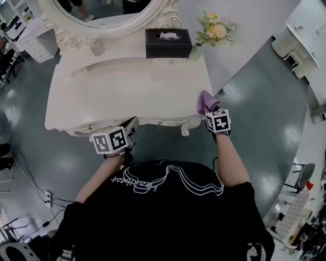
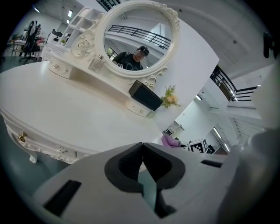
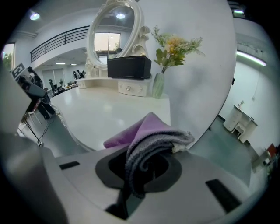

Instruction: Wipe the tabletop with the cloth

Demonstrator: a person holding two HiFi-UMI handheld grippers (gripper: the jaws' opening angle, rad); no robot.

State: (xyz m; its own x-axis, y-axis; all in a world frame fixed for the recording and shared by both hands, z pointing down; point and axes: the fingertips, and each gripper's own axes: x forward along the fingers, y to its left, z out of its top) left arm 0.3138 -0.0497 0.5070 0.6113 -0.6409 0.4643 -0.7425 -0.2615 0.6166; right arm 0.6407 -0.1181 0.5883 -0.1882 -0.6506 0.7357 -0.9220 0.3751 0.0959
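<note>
Purple cloth (image 3: 151, 131), folded, pinched in the right gripper (image 3: 141, 168). The jaws are closed narrow on it, and the fold runs down between the black pads. A thick bunched edge curls over the top of the jaws. That edge reads grey and ribbed, like a knit. The flap beyond it is smooth and lilac, pointing far, toward the table. The cloth sits at the near right corner of the white tabletop (image 1: 127, 92), its flap reaching over the edge. Whether it touches the surface: cannot tell.

Left gripper (image 2: 142, 158): jaws pressed together, pads meeting in a thin line, nothing between them. It sits at the near edge of the tabletop, left of centre, well apart from the right gripper. Its tips point far and a little right.

The tabletop is pale and glossy, with soft light reflections on it. Along the far side stands an oval mirror (image 1: 109, 15) in a carved white frame. A black tissue box (image 1: 168, 45) is just right of it, then a vase (image 1: 195, 51) of yellow flowers (image 1: 214, 30) at the far right corner. Grey-green polished floor (image 1: 265, 112) lies round the table.
</note>
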